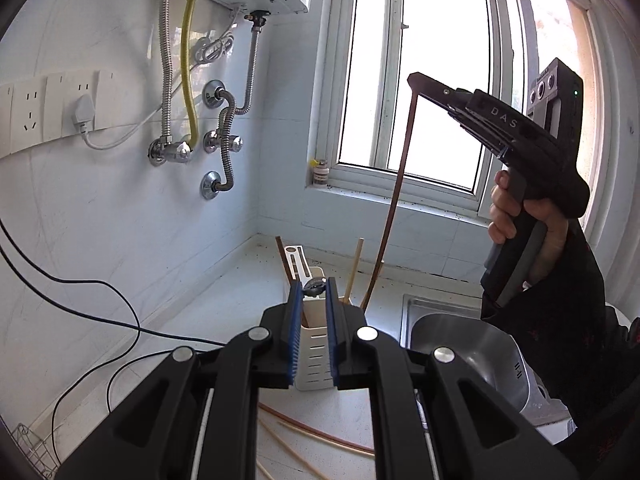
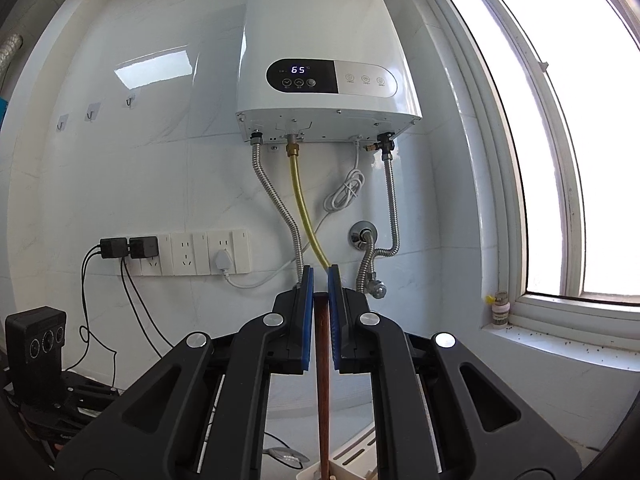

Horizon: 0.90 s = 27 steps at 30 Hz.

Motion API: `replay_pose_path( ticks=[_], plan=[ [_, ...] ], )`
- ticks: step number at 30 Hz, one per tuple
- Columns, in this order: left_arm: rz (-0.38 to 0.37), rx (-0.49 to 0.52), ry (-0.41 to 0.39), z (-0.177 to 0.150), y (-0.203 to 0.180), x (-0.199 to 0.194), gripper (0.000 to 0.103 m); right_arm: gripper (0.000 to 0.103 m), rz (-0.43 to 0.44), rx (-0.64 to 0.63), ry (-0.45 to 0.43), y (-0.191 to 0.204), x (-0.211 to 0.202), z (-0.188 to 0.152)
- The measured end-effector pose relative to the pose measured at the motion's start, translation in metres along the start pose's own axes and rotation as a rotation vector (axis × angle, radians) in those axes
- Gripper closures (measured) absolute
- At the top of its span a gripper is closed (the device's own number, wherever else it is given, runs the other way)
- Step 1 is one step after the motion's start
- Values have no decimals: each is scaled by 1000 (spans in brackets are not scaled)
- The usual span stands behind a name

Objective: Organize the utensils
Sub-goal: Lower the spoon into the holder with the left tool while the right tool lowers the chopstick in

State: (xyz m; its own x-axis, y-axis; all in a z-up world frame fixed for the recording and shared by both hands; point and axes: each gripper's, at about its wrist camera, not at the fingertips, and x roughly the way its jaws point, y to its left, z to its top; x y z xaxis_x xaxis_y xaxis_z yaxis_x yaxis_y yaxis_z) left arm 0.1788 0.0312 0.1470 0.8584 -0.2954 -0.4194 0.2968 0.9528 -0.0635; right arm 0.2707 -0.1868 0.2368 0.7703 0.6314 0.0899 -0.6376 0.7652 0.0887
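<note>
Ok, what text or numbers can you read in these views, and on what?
"DAS": white letters on the right gripper body, seen from the left wrist.
"65": lit digits on the water heater display.
Brand line at the heater's top edge: too small and blurred to read.
Icons under the heater's buttons: too small to read.
Small bottle on the sill: label unreadable.
Nothing else legible.

Two black two-finger grippers with blue pads, left (image 1: 313,308) and right (image 2: 320,300), work one white slotted plastic utensil holder (image 1: 316,356). One dark brown wooden chopstick (image 1: 400,184) hangs at right. Three pale chopsticks (image 1: 320,436) lie near; two more (image 1: 354,272) stand in the far holder.
</note>
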Motion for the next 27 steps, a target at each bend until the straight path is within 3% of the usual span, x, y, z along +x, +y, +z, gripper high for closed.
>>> replay_pose_path(
  ticks=[6, 11, 27],
  plan=[
    [-1, -10, 70, -8, -6, 40, 92, 96, -41, -61, 26, 3, 18, -10],
    [17, -67, 133, -18, 0, 69, 92, 96, -48, -45, 106, 1, 31, -33],
    [40, -106, 187, -25, 6, 110, 91, 96, -60, 90, 354, -17, 46, -93]
  ],
)
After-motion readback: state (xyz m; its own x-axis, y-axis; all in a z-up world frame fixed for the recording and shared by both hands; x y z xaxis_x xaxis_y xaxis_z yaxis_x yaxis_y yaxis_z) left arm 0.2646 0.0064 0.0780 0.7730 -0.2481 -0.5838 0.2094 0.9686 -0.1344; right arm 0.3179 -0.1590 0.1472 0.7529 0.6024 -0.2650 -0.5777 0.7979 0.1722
